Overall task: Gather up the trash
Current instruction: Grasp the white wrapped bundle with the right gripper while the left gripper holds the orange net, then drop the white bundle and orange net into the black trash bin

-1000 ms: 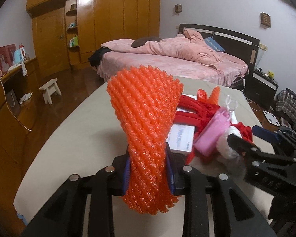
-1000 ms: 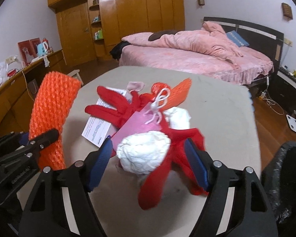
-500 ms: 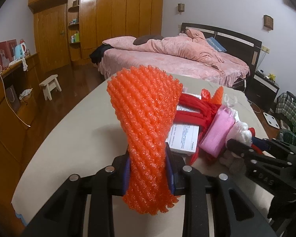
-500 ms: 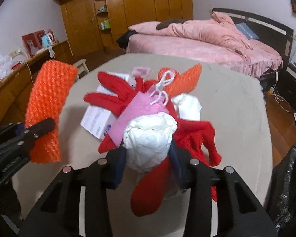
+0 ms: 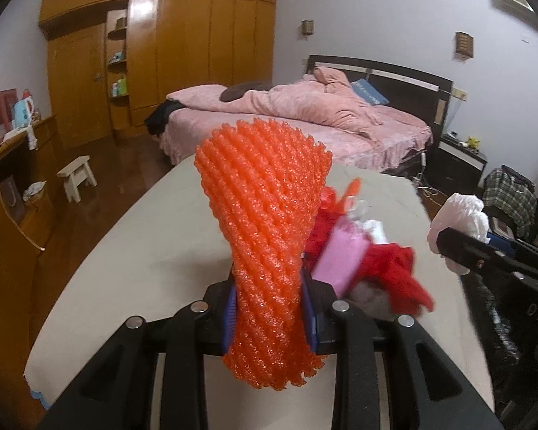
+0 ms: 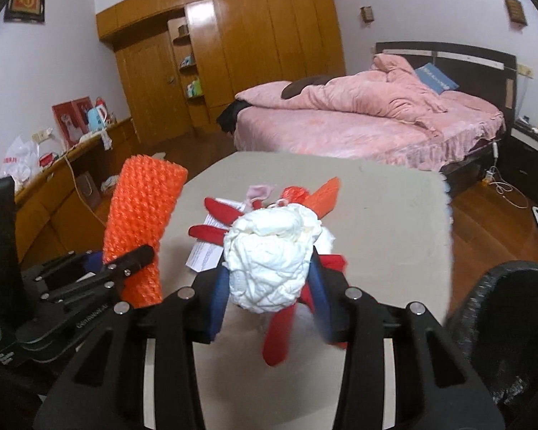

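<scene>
My left gripper [image 5: 270, 308] is shut on an orange foam net sleeve [image 5: 265, 222], which stands upright between the blue pads. My right gripper [image 6: 269, 286] is shut on a crumpled white paper wad [image 6: 272, 251], held above the beige table [image 6: 376, 222]. The left wrist view shows that wad [image 5: 459, 215] at the right, clear of the pile. On the table lies the heap: red gloves [image 6: 215, 211], a pink bag [image 5: 340, 261], a printed sheet [image 6: 204, 254] and a smaller orange foam piece [image 6: 326, 193]. The left gripper [image 6: 125, 268] with its net [image 6: 140, 222] is left of my right one.
A black trash bag [image 6: 505, 322] gapes at the table's right side. Beyond the table are a pink bed [image 6: 358, 122], a wooden wardrobe [image 6: 251, 46] and a small stool [image 5: 77, 175]. A low wooden counter [image 5: 14, 179] runs along the left.
The right gripper's jaws closed on the white wad and lifted it up off the pile. The left gripper kept its hold on the orange net and shifted a little.
</scene>
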The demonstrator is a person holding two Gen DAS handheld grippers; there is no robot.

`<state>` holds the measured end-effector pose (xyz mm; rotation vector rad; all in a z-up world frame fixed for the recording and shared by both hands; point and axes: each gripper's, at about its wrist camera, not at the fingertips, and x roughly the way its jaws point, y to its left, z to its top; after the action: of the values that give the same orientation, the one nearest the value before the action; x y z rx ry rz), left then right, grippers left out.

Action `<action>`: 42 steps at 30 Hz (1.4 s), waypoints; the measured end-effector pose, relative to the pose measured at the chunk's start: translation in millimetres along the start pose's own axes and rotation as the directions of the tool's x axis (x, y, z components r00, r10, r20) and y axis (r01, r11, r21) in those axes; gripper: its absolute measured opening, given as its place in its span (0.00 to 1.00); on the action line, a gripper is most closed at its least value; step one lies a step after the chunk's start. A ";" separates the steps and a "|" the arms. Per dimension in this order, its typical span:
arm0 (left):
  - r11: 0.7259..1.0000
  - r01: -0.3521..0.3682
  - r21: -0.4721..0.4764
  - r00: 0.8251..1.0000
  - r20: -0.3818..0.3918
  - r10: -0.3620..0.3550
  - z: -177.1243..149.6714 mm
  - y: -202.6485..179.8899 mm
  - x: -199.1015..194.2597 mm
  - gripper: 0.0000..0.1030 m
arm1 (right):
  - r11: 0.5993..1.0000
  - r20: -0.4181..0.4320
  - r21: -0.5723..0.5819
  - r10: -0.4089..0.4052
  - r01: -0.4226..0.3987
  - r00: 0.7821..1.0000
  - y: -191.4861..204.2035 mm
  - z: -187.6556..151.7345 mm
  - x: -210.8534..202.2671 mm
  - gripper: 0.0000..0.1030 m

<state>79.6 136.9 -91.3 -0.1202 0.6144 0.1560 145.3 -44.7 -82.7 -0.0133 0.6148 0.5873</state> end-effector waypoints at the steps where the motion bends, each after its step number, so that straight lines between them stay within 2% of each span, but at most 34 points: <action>1: 1.000 0.013 0.008 1.000 0.002 -0.013 1.2 -6.6 -1.3 0.29 | 1.000 0.008 0.005 -0.012 0.012 1.000 -5.6 0.3 -6.8 0.38; 8: 0.992 0.113 0.062 0.994 -0.003 -0.113 7.4 -51.2 -4.7 0.29 | 0.992 0.028 0.063 -0.112 0.110 0.993 -49.2 -9.7 -45.2 0.39; 13: 0.976 0.189 0.107 0.982 -0.013 -0.188 10.1 -89.0 -5.5 0.29 | 0.975 0.029 0.094 -0.203 0.200 0.979 -82.1 -25.3 -70.0 0.39; 21: 0.938 0.299 0.176 0.954 -0.040 -0.297 6.2 -153.7 -5.8 0.29 | 0.924 0.007 0.144 -0.358 0.353 0.934 -132.1 -57.3 -109.6 0.40; 34: 0.850 0.464 0.250 0.886 -0.120 -0.448 -2.3 -254.1 0.7 0.29 | 0.830 -0.015 0.238 -0.516 0.504 0.857 -191.9 -94.0 -165.0 0.41; 36: 0.833 0.493 0.253 0.870 -0.136 -0.474 -4.6 -266.8 1.5 0.30 | 0.816 -0.020 0.252 -0.534 0.521 0.845 -198.3 -97.6 -170.6 0.44; 38: 0.810 0.530 0.252 0.848 -0.160 -0.505 -6.8 -275.9 1.9 0.40 | 0.801 -0.024 0.263 -0.553 0.538 0.833 -203.4 -100.4 -174.7 0.58; 39: 0.804 0.539 0.251 0.842 -0.165 -0.514 -7.2 -278.7 2.4 0.45 | 0.791 -0.024 0.269 -0.565 0.549 0.825 -205.9 -102.8 -177.7 0.62; 40: 0.800 0.544 0.253 0.839 -0.168 -0.518 -7.8 -280.6 3.1 0.51 | 0.781 -0.023 0.275 -0.577 0.560 0.816 -207.7 -105.3 -181.1 0.68; 42: 0.798 0.545 0.258 0.838 -0.170 -0.518 -9.2 -280.4 2.8 0.57 | 0.771 -0.018 0.281 -0.591 0.572 0.806 -209.6 -106.0 -184.7 0.76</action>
<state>127.5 -139.5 -82.0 -0.0047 0.6672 -0.4973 75.8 -334.6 -101.9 0.0759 0.5784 -0.1107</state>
